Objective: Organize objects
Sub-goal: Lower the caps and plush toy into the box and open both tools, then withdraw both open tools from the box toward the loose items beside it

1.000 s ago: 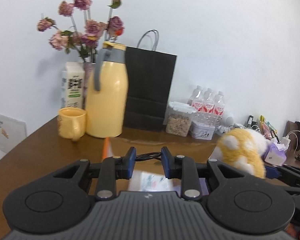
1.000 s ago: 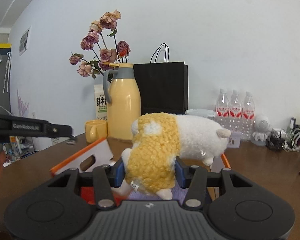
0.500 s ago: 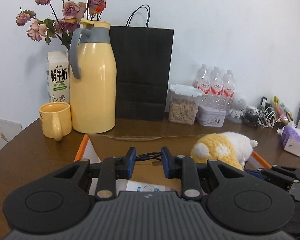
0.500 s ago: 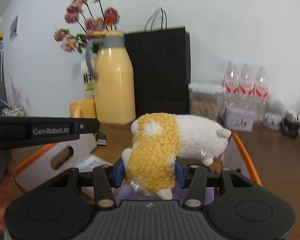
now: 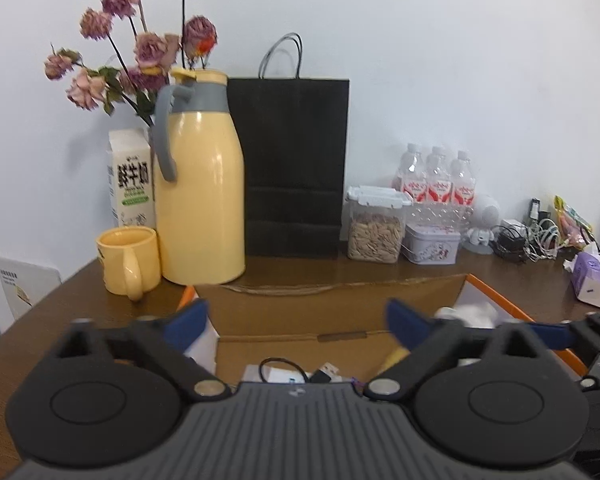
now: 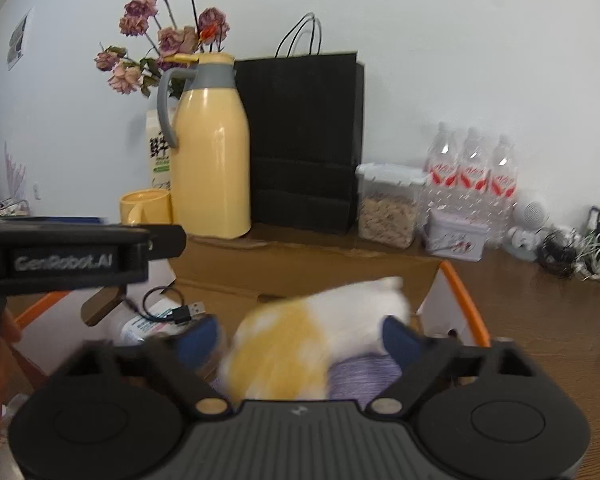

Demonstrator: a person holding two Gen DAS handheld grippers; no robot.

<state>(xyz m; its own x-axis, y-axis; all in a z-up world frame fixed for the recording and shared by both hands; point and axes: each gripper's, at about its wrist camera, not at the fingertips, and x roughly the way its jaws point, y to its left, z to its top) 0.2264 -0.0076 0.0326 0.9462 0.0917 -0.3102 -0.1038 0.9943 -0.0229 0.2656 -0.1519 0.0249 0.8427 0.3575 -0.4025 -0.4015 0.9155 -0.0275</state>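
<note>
Your left gripper [image 5: 296, 318] and right gripper [image 6: 298, 334] have just sprung apart; one yellow-and-white plush toy [image 6: 316, 336] and one black USB cable [image 6: 172, 310] lie inside the open cardboard box [image 6: 300, 268].

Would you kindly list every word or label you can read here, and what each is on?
"鲜牛奶": milk carton.
"GenRobot.AI": side of the left gripper, slightly blurred.
Red labels on the water bottles: too small to read.
Tin print and the leaflet at the table edge: too blurred.
</note>
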